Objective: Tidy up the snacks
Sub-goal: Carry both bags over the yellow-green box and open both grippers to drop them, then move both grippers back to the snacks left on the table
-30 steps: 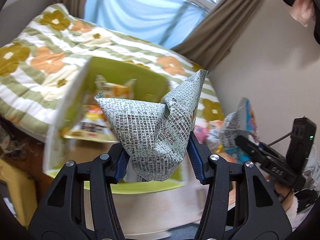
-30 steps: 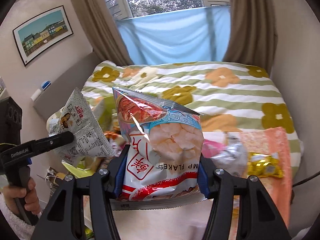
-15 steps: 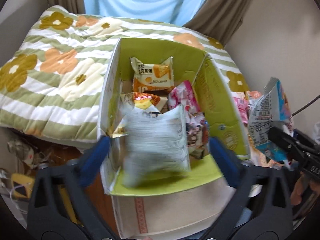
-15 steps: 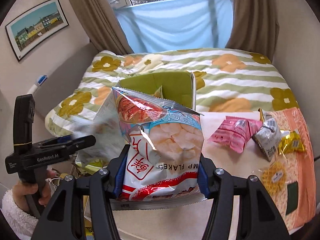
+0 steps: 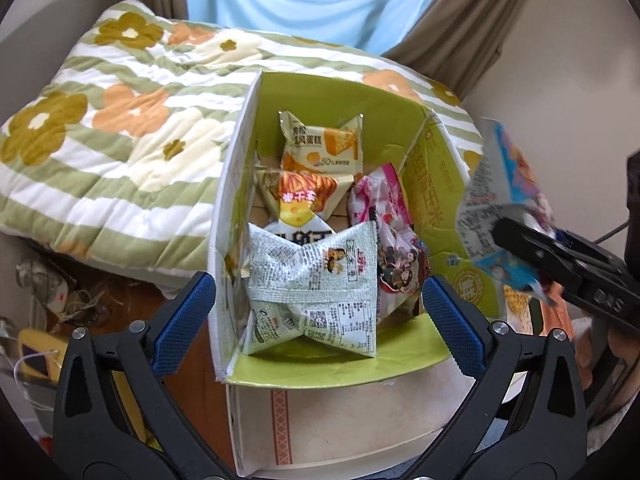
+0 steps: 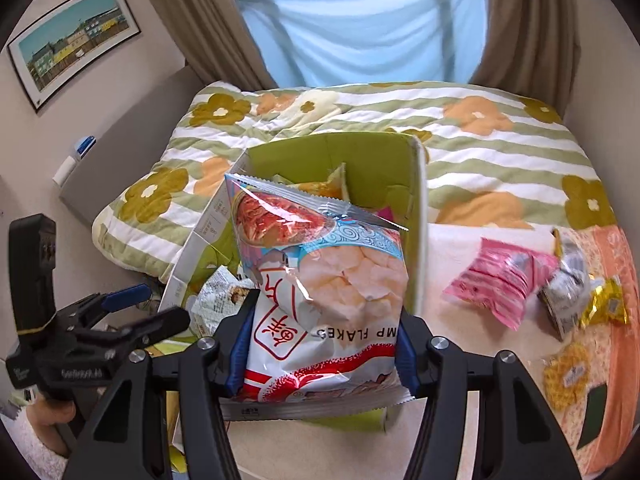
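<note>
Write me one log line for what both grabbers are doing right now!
left gripper: open above green box | grey snack packet: lying in box | right gripper: shut on shrimp flakes bag | pink packet: on table

The left gripper (image 5: 318,312) is now standing wide open over the box (image 5: 434,216), where a second ago it was clamping the grey packet (image 5: 316,294). That packet is now lying inside the box (at the near end, against the other snacks). The right gripper (image 6: 322,346) is now hanging closer to the box, its shrimp flakes bag (image 6: 320,300) overlapping the opening.
</note>
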